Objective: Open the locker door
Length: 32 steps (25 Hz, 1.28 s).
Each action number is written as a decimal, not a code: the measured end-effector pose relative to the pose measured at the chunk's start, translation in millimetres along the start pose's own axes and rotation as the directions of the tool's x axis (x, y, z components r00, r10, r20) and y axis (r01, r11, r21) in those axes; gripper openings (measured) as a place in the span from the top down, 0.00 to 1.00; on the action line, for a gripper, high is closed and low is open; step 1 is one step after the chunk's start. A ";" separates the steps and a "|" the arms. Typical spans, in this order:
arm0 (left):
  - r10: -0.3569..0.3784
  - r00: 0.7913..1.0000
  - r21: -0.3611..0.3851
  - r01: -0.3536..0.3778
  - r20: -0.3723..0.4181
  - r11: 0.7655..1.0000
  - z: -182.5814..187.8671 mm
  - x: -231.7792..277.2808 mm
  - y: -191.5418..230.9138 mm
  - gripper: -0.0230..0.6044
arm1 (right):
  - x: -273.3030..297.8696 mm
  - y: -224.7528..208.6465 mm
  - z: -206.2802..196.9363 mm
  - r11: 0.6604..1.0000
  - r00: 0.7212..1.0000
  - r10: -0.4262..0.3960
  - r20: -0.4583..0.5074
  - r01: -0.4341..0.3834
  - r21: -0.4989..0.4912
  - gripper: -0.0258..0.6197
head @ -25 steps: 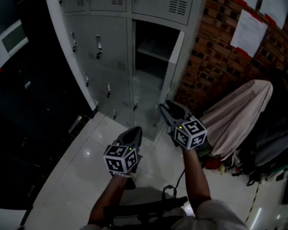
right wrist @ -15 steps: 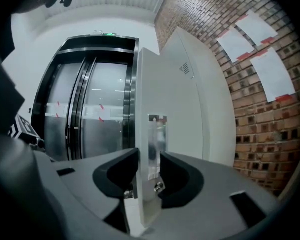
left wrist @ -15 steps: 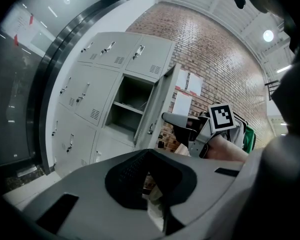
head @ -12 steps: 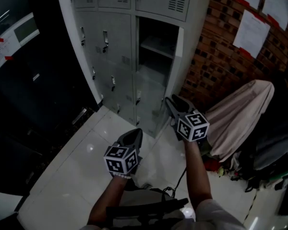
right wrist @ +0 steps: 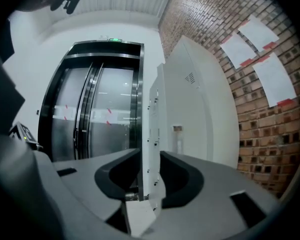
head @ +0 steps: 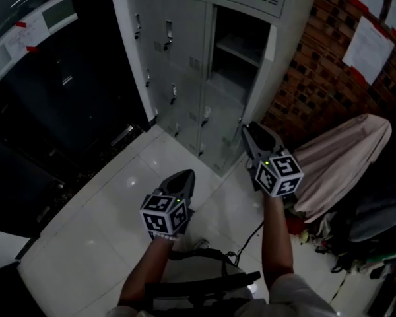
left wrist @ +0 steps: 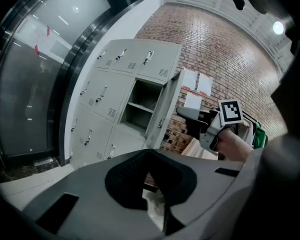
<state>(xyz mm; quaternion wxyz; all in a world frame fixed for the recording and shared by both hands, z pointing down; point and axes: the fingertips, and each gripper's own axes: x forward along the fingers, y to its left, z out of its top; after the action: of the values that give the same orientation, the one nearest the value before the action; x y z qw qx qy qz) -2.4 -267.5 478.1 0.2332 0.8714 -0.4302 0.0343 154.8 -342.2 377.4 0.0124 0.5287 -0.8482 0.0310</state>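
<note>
The grey locker bank [head: 185, 18] stands ahead, and one door [head: 268, 55] hangs open beside its bare compartment [head: 241, 45]. In the right gripper view that door [right wrist: 151, 124] shows edge-on. My right gripper [head: 249, 128] [right wrist: 150, 156] is open and has just been closing. It points level at the door's edge, short of it, and nothing is pressed between its pads. My left gripper [head: 183, 175] [left wrist: 150, 156] is lower and further back over the floor, shut and empty. From the left gripper view, the right gripper [left wrist: 187, 115] sits just right of the open door [left wrist: 165, 109].
A brick wall [head: 317, 65] with taped paper sheets [head: 369, 45] runs along the right. Below it sits something draped in beige cloth [head: 343, 157]. Dark glass panels [head: 53, 78] fill the left. A cable [head: 251, 236] trails on the white tiled floor [head: 119, 216].
The head view has swung, so the lockers sit higher and further right in the frame. Both grippers have shifted a little across the floor. The door stays open.
</note>
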 end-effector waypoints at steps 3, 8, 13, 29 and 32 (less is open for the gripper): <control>0.021 1.000 -0.003 -0.021 0.007 1.000 -1.1 -14.6 7.2 0.97 | -17.6 25.7 -11.9 0.998 0.999 0.051 -0.006 -0.051 0.042 0.77; 0.051 0.999 -0.002 -0.051 0.016 0.999 -6.7 -49.0 13.4 0.97 | -50.7 68.6 -45.7 0.991 0.996 0.086 -0.038 -0.081 0.104 0.96; 0.087 0.995 -0.016 -0.086 0.052 0.996 -25.3 -110.0 5.3 0.97 | -95.4 129.5 -89.3 0.972 0.987 0.138 -0.086 -0.119 0.204 0.96; 0.027 0.997 -0.088 -0.021 0.077 0.996 -127.9 -287.8 -100.3 0.97 | -299.2 301.5 -110.4 0.970 0.968 0.145 -0.205 -0.099 0.220 0.96; 0.021 0.996 -0.088 -0.014 0.082 0.996 -135.8 -291.4 -118.9 0.97 | -313.8 307.9 -106.5 0.968 0.966 0.172 -0.194 -0.128 0.217 0.96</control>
<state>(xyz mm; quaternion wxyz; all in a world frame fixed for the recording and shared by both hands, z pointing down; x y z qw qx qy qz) -75.1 67.5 478.2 0.2528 0.8572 -0.4482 -0.0188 15.5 81.2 454.6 0.0462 0.4548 -0.8721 0.1743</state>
